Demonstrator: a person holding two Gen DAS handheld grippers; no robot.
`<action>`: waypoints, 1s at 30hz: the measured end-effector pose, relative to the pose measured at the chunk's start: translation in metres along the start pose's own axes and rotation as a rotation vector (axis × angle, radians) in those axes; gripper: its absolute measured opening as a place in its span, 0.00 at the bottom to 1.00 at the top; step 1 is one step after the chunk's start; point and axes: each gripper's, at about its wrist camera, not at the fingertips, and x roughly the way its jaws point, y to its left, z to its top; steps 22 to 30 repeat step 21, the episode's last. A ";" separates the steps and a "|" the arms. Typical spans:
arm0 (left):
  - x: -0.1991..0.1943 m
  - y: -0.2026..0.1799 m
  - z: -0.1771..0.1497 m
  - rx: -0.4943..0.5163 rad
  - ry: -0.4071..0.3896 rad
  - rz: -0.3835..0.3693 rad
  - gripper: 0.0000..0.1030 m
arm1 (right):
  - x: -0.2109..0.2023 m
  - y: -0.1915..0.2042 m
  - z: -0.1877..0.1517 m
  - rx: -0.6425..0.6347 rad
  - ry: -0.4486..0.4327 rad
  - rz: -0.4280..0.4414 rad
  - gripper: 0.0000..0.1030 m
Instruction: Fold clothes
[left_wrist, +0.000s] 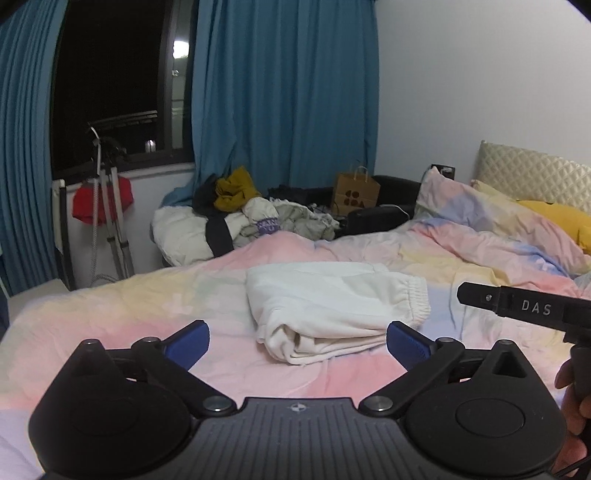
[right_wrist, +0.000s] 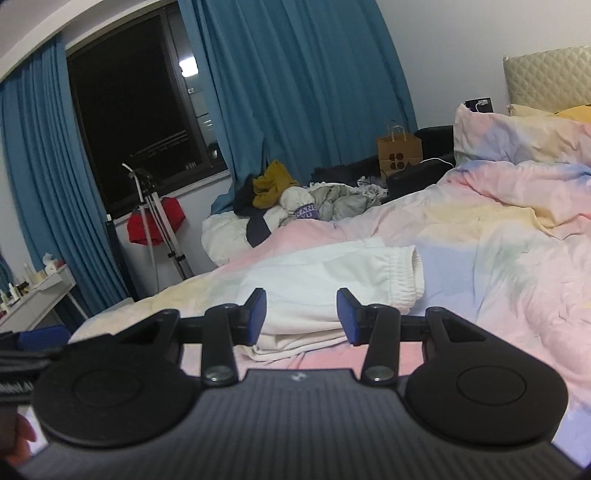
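Garment: white sweatpants (left_wrist: 332, 310) were folded in a thick bundle, elastic waistband at right, in frame centre on the pastel bed (left_wrist: 110, 317).
Left gripper (left_wrist: 297, 341): wide open, empty.
Right gripper (right_wrist: 301, 314): open, empty.

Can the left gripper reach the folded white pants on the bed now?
Probably yes. The left gripper is open and points at the folded white pants, which lie just ahead on the bedspread with nothing between them.

Open duvet (left_wrist: 110, 314) rings the folded white garment (left_wrist: 332, 306); clothes pile (left_wrist: 251, 218) blocks the far edge.
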 end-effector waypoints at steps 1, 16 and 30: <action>-0.001 0.000 -0.002 0.004 0.000 0.002 1.00 | 0.000 0.002 -0.001 -0.007 -0.003 -0.002 0.47; 0.027 0.020 -0.023 -0.056 0.022 0.047 1.00 | 0.032 0.000 -0.026 -0.092 -0.014 -0.080 0.87; 0.037 0.019 -0.027 -0.057 0.040 0.040 1.00 | 0.042 0.000 -0.034 -0.104 0.029 -0.099 0.87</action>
